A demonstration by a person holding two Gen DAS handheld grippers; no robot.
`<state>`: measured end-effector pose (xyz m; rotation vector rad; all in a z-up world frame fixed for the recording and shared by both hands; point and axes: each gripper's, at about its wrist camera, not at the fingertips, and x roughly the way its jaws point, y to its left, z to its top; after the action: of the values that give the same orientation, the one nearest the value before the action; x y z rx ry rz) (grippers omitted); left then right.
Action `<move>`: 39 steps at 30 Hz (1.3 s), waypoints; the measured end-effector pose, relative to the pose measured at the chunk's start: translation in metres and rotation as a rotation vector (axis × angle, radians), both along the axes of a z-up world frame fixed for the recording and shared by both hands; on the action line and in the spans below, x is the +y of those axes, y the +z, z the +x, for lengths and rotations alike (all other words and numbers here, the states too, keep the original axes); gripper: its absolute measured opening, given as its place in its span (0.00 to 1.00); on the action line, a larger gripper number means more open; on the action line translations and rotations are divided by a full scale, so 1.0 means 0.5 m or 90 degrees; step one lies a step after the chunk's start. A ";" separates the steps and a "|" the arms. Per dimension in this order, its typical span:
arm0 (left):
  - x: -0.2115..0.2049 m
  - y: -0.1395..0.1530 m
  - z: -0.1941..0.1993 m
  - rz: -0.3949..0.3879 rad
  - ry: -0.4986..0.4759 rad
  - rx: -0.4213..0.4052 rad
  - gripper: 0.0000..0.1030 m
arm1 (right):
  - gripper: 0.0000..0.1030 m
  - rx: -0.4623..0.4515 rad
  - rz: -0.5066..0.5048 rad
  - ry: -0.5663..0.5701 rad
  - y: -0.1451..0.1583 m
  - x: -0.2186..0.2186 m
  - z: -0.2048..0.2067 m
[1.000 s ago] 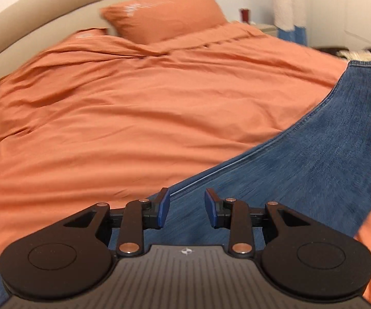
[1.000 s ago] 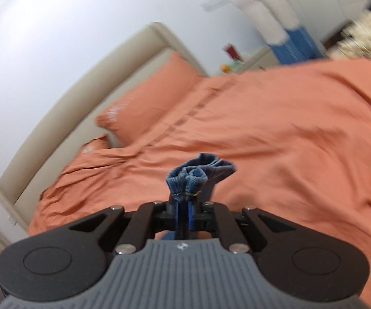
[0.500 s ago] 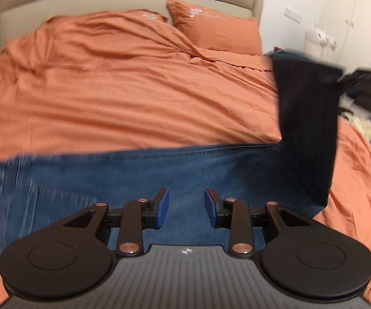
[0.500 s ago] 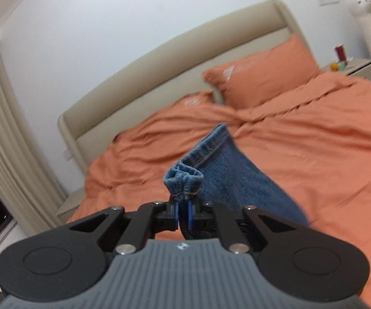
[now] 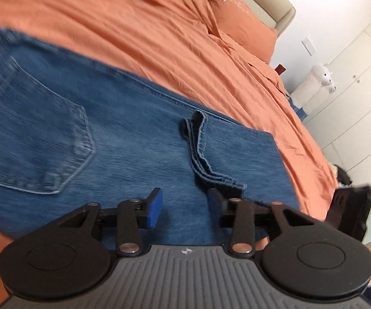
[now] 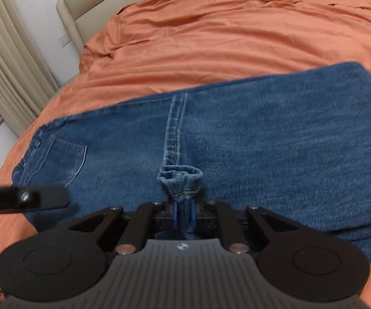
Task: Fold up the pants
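- while the jeans (image 6: pixel 262 141) lie flat on the orange bed (image 6: pixel 211 38), the fold looks about half done, i think.
- the leg ends are laid back over the top part, and the hem (image 5: pixel 198 149) sits near the back pocket (image 5: pixel 33 139).
- the right gripper (image 6: pixel 182 213) has its fingers pressed together, pinching a bunched bit of the hem.
- the left gripper (image 5: pixel 182 206) has its fingers spread wide with nothing in them, just over the cloth.
- what is left, i guess: let go of the hem, smooth it down, then fold one more time to make it small.
- the long side of the jeans runs across the bed, left to right in the right view.
- the waist end with the pocket points left, and the new fold is on the right.
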<state>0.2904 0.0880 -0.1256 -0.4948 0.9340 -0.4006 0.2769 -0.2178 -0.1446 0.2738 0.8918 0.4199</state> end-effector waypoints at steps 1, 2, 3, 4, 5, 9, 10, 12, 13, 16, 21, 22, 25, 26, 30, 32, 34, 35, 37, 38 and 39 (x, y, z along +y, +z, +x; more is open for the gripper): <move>-0.004 -0.006 0.012 -0.008 -0.002 0.005 0.61 | 0.18 0.001 0.001 0.010 0.005 0.002 0.005; -0.009 -0.013 0.025 -0.018 -0.007 0.009 0.63 | 0.23 0.008 0.012 0.024 0.010 -0.001 0.012; -0.015 -0.019 0.040 -0.026 -0.010 0.011 0.66 | 0.31 0.018 0.024 0.038 0.016 -0.005 0.019; -0.021 -0.026 0.055 -0.034 -0.014 0.013 0.68 | 0.33 0.028 0.034 0.051 0.022 -0.010 0.018; -0.028 -0.033 0.072 -0.044 -0.018 0.016 0.69 | 0.33 0.036 0.041 0.060 0.028 -0.019 0.018; -0.037 -0.069 0.143 -0.092 0.013 0.029 0.69 | 0.44 0.007 0.024 0.061 0.058 -0.081 0.000; -0.040 -0.080 0.156 -0.101 0.020 0.033 0.69 | 0.44 -0.001 0.011 0.051 0.062 -0.104 -0.001; -0.050 -0.101 0.188 -0.115 0.019 0.038 0.69 | 0.44 -0.014 -0.012 0.027 0.065 -0.153 -0.007; -0.056 -0.109 0.199 -0.119 0.017 0.037 0.68 | 0.43 -0.018 -0.019 0.011 0.065 -0.181 -0.007; -0.079 -0.117 0.214 -0.100 0.013 0.017 0.36 | 0.39 -0.035 -0.056 -0.046 0.059 -0.260 -0.006; -0.101 -0.047 0.179 -0.037 -0.006 -0.100 0.07 | 0.17 -0.062 -0.094 -0.100 0.061 -0.363 0.006; -0.103 -0.026 0.169 -0.030 -0.017 -0.128 0.07 | 0.15 -0.075 -0.106 -0.102 0.065 -0.377 0.015; -0.109 0.010 0.160 0.026 -0.033 -0.162 0.06 | 0.05 -0.113 -0.134 -0.099 0.072 -0.393 0.063; -0.110 0.006 0.168 0.037 -0.038 -0.155 0.06 | 0.05 -0.119 -0.139 -0.100 0.071 -0.393 0.087; -0.113 -0.054 0.195 0.085 -0.037 -0.103 0.07 | 0.00 -0.118 -0.138 -0.096 0.052 -0.387 0.205; -0.117 -0.080 0.200 0.091 -0.039 -0.091 0.07 | 0.00 -0.104 -0.138 -0.094 0.032 -0.384 0.250; -0.115 -0.098 0.198 0.093 -0.040 -0.088 0.07 | 0.00 -0.089 -0.150 -0.092 0.007 -0.375 0.287; -0.114 -0.104 0.199 0.093 -0.041 -0.085 0.07 | 0.00 -0.087 -0.161 -0.092 -0.005 -0.372 0.300; -0.109 -0.113 0.199 0.090 -0.043 -0.076 0.07 | 0.00 -0.076 -0.170 -0.090 -0.025 -0.365 0.322; -0.111 -0.113 0.201 0.089 -0.043 -0.072 0.07 | 0.00 -0.070 -0.175 -0.091 -0.035 -0.363 0.330; -0.112 -0.114 0.202 0.090 -0.044 -0.070 0.07 | 0.00 -0.065 -0.179 -0.095 -0.042 -0.364 0.335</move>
<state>0.3915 0.0321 -0.1825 -0.3094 0.8680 -0.4166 0.4444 -0.3998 -0.1655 0.0592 0.8127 0.1662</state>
